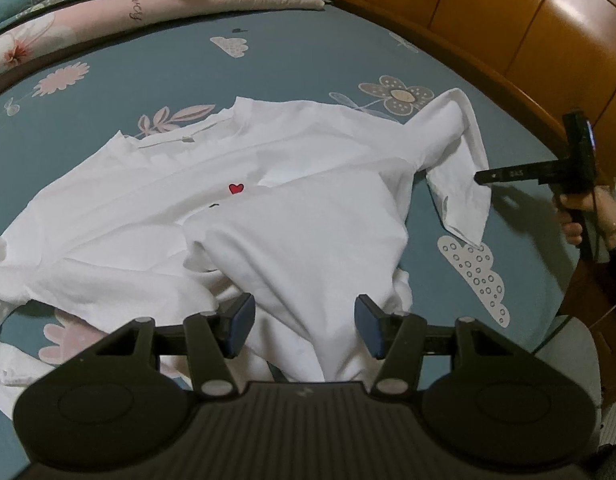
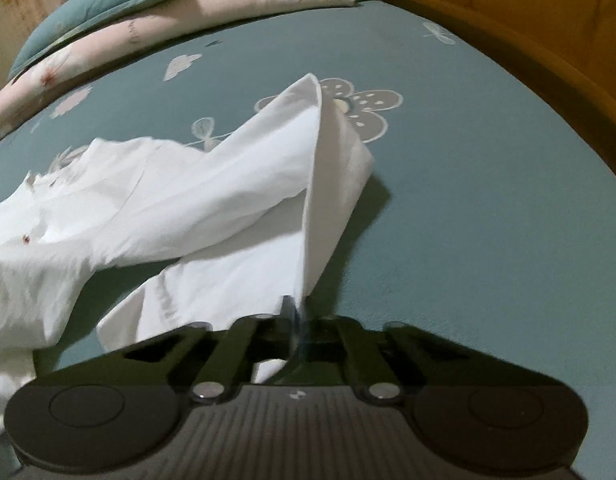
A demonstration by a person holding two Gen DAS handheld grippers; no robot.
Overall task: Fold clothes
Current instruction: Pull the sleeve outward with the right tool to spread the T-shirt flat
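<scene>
- Left gripper (image 1: 303, 326), nearest the left wrist camera, hangs low over the near edge of the shirt with its blue-padded jaws spread apart; white cloth bulges up between them, yet neither pad visibly touches it.
- Bed sheet (image 1: 299, 64), teal and printed with flowers, leaves and dotted clouds, covers the bed and carries everything else.
- Wooden headboard (image 1: 520, 16), glossy orange-brown, curves along the far right side of the bed.
- Pillows (image 1: 107, 4), one teal over one pink with flower prints, lie at the far left end of the sheet.
- White T-shirt (image 1: 235, 216) lies in the middle of the bed, front up, rumpled, with its lower part folded up over the chest; the neckline points toward the pillows.
- Sleeve (image 2: 267, 196) on the shirt's right side is lifted off the sheet in a peaked fold, with its shadow on the teal cloth below.
- Right gripper (image 2: 293, 316) has its jaws pressed together on the hem of that sleeve, holding it above the bed; from the left wrist camera it shows beside the sleeve, gripped by a hand (image 1: 588, 216).
- Red heart (image 1: 236, 188), small, sits printed on the chest, just beside the folded-up edge.
</scene>
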